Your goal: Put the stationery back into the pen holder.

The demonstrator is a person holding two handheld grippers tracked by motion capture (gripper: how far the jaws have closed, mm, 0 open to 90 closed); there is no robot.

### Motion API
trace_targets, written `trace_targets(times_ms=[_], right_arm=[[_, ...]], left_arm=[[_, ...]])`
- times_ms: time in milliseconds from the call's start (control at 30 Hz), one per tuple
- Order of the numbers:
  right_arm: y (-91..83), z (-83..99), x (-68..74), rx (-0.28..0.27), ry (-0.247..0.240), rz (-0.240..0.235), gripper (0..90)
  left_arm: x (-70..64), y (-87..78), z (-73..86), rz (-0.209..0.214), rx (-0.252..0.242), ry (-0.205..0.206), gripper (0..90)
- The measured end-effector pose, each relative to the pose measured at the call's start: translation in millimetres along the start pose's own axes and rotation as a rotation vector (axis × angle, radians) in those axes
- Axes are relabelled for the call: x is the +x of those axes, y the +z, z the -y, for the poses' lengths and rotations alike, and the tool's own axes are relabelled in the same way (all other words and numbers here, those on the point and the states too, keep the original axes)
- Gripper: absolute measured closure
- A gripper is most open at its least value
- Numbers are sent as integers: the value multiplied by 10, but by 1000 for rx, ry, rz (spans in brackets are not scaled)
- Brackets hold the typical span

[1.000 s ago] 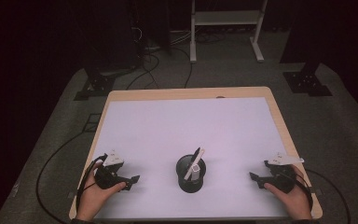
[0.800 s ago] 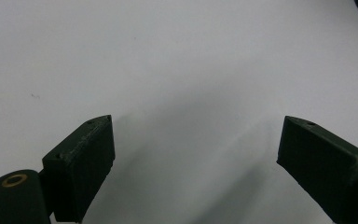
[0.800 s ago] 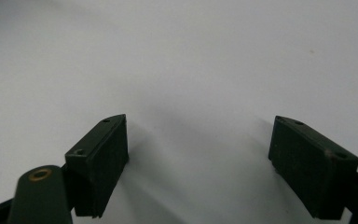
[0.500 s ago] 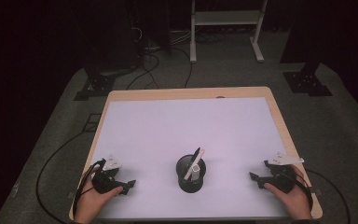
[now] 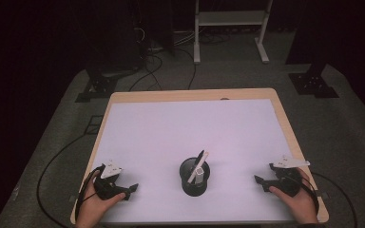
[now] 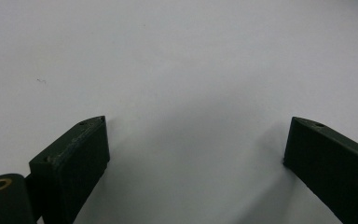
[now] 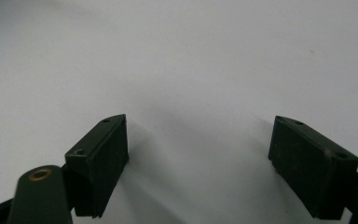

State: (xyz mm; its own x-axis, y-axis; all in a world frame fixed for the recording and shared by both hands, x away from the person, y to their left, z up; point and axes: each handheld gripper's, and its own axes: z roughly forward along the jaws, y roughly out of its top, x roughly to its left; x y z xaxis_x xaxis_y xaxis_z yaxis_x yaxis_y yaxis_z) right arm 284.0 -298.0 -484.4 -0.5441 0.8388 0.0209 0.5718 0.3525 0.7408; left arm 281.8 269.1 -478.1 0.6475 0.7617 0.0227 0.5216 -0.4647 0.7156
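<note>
- The white-topped table [image 5: 171, 128] lies bare under both sets of jaws.
- The black cup [image 5: 194, 176], holding a flat upright card-like piece [image 5: 199, 166], stands midway between the jaws, well apart from each.
- Left gripper [image 5: 132, 188]: jaws spread wide, empty.
- Right gripper [image 5: 259, 181]: jaws spread wide, empty.

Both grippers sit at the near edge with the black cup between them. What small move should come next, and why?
Probably the right gripper should move left toward the black cup. Both it and the left gripper have jaws wide open over bare white table, holding nothing, and the cup with its stick stands untouched between them.
</note>
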Motion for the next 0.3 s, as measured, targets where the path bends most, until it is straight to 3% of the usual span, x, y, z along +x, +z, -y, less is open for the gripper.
trace_targets(times_ms=[300], right_arm=[[0, 0, 0, 0, 0, 0, 187]], left_arm=[[2, -2, 2, 1, 2, 1, 59]])
